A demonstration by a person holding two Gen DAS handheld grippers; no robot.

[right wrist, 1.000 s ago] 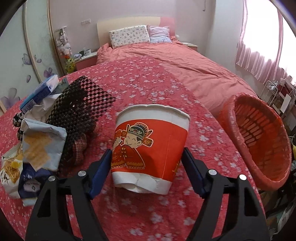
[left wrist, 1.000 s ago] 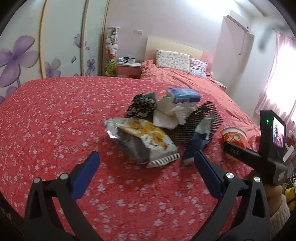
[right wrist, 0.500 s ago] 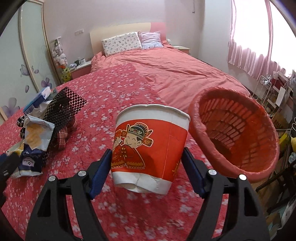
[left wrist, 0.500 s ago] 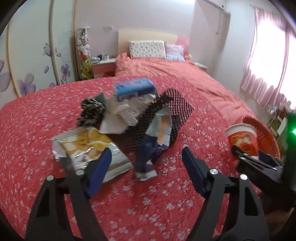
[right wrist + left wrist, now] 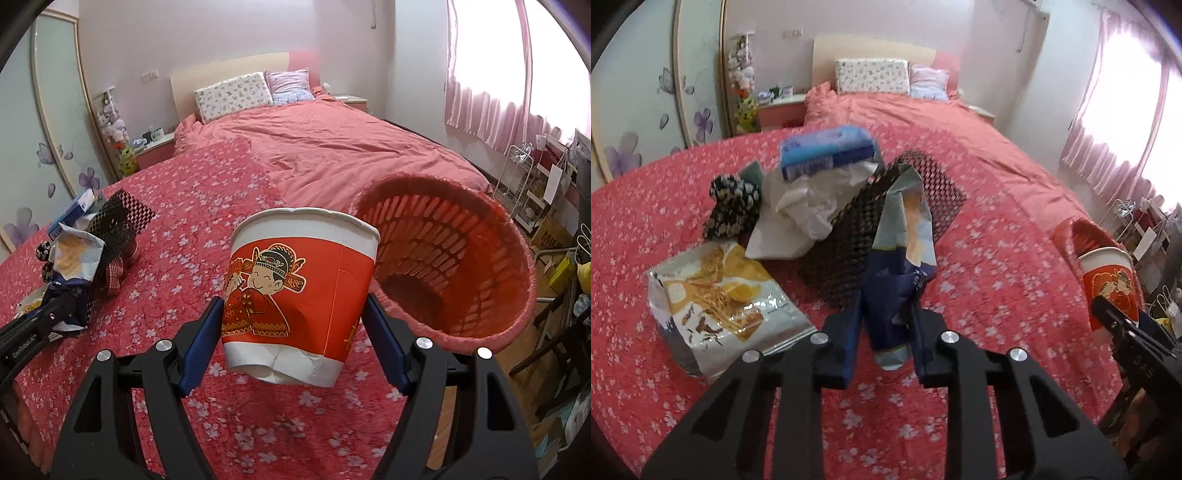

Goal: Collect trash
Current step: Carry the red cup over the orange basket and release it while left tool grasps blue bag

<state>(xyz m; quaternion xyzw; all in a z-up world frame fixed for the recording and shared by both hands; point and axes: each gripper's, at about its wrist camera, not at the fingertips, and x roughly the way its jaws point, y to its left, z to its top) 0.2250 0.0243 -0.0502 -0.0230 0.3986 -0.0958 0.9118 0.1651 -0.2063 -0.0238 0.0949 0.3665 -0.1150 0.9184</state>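
A crumpled dark blue snack bag (image 5: 905, 229) stands on the red flowered bedspread (image 5: 990, 258). My left gripper (image 5: 886, 314) has its jaws closing, and the pads press on the bag's lower end. The right wrist view shows that bag (image 5: 74, 258) and the left gripper (image 5: 70, 306) at far left. My right gripper (image 5: 295, 310) is shut on a red and white paper cup (image 5: 295, 288), held upright above the bed's edge. The cup (image 5: 1108, 277) hangs just left of a red plastic basket (image 5: 461, 258), which tilts with its mouth towards me.
Beside the blue bag lie a yellow snack bag (image 5: 720, 306), a black mesh mat (image 5: 849, 236), crumpled white paper (image 5: 805, 206), a blue tissue pack (image 5: 827, 151) and a black and white cloth (image 5: 733, 206). Pillows (image 5: 232, 96) lie at the far end. Shelves and clutter stand right of the basket.
My left gripper swung from the yellow bag to the blue bag and drew its jaws in around it. My right gripper carried the cup rightwards, closer to the basket.
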